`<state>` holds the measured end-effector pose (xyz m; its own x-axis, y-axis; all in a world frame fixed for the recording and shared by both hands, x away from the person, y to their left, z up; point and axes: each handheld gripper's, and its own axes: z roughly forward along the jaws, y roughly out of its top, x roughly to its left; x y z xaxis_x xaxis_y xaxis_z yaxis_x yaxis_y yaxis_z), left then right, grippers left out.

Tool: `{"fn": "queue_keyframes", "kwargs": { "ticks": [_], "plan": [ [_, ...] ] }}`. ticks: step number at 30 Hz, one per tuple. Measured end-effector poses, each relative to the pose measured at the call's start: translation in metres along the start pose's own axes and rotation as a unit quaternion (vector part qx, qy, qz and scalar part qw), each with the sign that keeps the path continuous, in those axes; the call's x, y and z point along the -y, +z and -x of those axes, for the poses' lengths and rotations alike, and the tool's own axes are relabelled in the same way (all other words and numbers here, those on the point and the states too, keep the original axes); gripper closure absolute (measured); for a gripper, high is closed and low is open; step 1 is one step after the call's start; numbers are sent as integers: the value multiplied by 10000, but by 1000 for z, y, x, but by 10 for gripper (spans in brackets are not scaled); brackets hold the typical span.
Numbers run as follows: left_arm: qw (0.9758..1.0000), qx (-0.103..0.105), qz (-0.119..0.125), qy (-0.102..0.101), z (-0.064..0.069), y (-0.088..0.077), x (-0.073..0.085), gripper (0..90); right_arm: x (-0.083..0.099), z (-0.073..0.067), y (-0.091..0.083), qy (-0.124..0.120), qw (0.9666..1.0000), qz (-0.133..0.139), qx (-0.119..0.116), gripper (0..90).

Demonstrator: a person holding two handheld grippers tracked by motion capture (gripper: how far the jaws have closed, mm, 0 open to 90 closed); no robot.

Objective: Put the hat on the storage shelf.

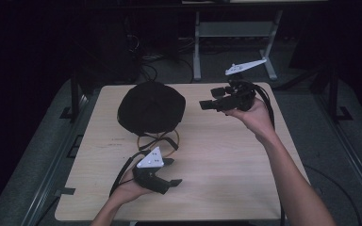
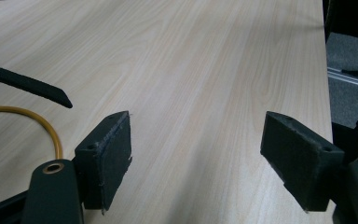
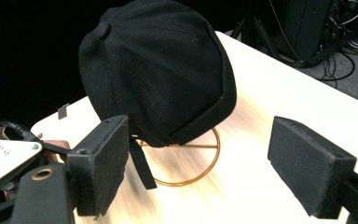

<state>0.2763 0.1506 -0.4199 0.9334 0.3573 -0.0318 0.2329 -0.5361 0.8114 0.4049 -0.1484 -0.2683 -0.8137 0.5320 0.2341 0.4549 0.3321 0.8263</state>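
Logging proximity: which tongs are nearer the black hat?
Right. The right tongs hover beside the black hat; the left tongs sit nearer the table's near edge.

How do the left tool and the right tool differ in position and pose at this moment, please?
The left tool sits low near the table's front edge, in front of the gold wire stand; the right tool is at the far right, beside the black cap. The left tool points right across bare wood; the right tool points left at the cap. Both are open and hold nothing.
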Motion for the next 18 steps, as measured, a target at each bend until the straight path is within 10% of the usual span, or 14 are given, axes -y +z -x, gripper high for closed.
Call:
{"fn": "queue_keyframes", "kwargs": {
  "ticks": [18],
  "plan": [
    [10000,-7,-62,42,0,1,1,245,34,11,-15,117,9999,-5,55,185]
  ]
}}
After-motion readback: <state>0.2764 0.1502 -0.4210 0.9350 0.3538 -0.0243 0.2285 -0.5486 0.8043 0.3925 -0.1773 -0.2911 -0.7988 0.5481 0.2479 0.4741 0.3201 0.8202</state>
